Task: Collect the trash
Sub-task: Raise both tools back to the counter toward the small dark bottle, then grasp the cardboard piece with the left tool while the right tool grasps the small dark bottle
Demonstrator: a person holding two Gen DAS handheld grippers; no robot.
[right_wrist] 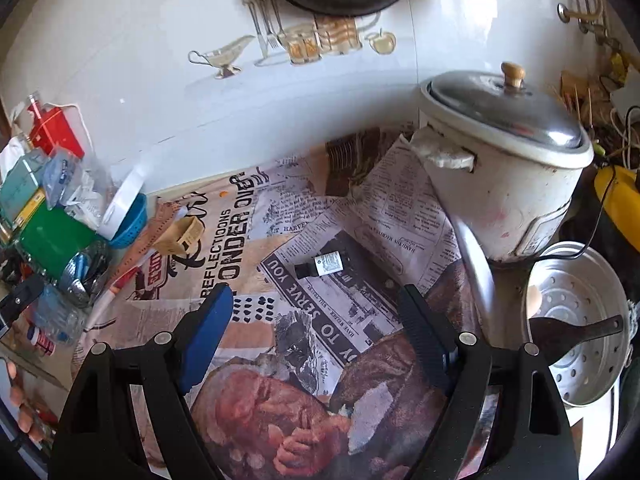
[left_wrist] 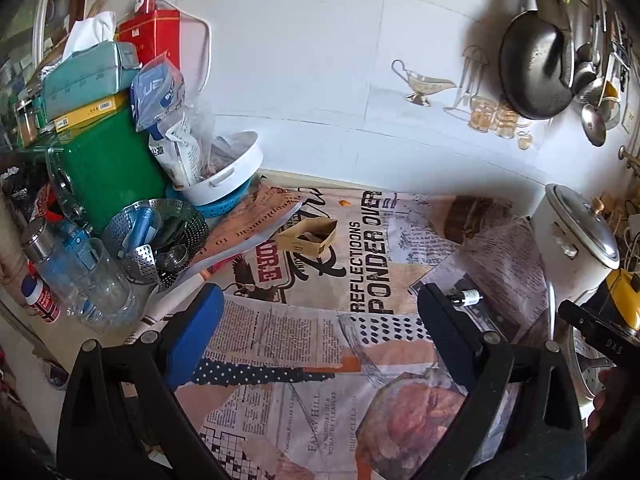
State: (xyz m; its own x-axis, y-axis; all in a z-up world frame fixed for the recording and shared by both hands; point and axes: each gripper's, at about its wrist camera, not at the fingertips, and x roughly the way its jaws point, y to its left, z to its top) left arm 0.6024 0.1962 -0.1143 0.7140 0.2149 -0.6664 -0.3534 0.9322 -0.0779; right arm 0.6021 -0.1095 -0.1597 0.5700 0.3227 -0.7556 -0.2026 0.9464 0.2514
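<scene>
Both your claws — left claw [left_wrist: 320, 316] and right claw [right_wrist: 316, 312] — gape wide, gripping nothing. Small dark bottle [right_wrist: 320, 265] lies on the newspaper-covered worktop [right_wrist: 256, 320], ahead of the right claw; torn cardboard box [left_wrist: 308, 236] sits further left.

Both views bright, daylight-like, fairly even. White tiled wall [left_wrist: 304, 48] near blown out, soft sheen on tiles right of centre in right wrist view. Hanging wok [left_wrist: 536, 64] throws soft dark shadow to its left on wall. Broad shadow band along wall base above newspaper [left_wrist: 360, 240]. Glare on cooker lid [right_wrist: 508, 108]. Strong fisheye bending, black vignette in corners. Centre sharp, headlines readable; edge clutter soft, smeared.
</scene>
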